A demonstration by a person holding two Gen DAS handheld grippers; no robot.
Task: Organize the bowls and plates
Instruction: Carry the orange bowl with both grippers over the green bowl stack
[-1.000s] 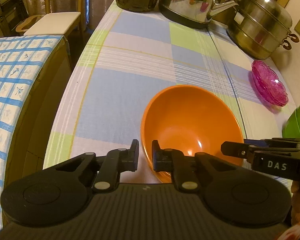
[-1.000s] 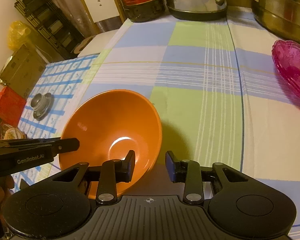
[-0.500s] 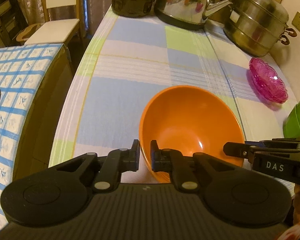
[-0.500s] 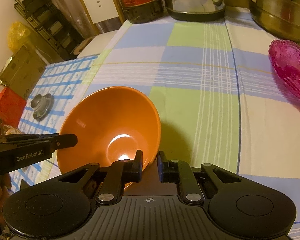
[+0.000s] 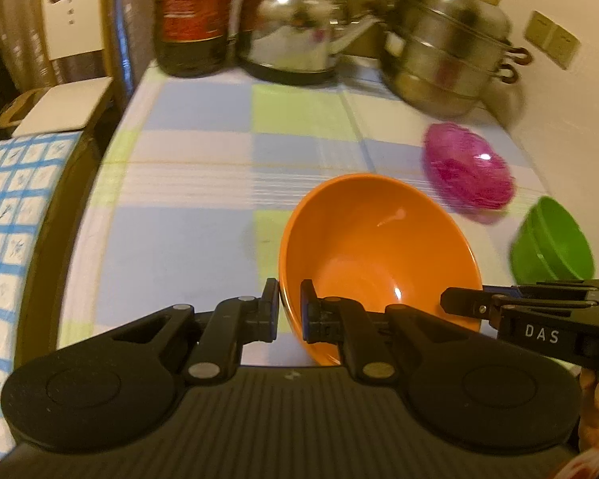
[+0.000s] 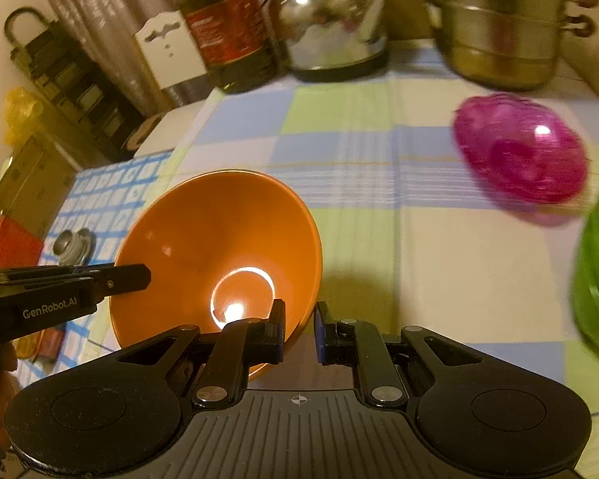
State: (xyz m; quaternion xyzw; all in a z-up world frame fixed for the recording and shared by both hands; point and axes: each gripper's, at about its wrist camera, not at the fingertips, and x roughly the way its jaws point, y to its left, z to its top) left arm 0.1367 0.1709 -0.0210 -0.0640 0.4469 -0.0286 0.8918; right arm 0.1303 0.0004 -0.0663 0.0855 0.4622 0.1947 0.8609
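An orange bowl (image 5: 375,247) is held between both grippers above the checked tablecloth (image 5: 187,235). My left gripper (image 5: 289,313) is shut on the bowl's near-left rim. My right gripper (image 6: 299,327) is shut on the bowl's right rim (image 6: 219,247). The right gripper also shows at the right edge of the left wrist view (image 5: 451,303), and the left gripper shows at the left of the right wrist view (image 6: 143,277). A pink glass dish (image 5: 467,171) and a green bowl (image 5: 551,239) sit to the right.
At the back of the table stand a dark oil bottle (image 5: 193,20), a steel kettle (image 5: 299,32) and a stacked steel steamer pot (image 5: 447,56). A lower table with a blue checked cloth (image 5: 4,215) is to the left, and a white chair (image 5: 72,60) behind it.
Both grippers have closed onto the orange bowl's rim and moved it forward and to the right. The pink dish and green bowl now appear closer.
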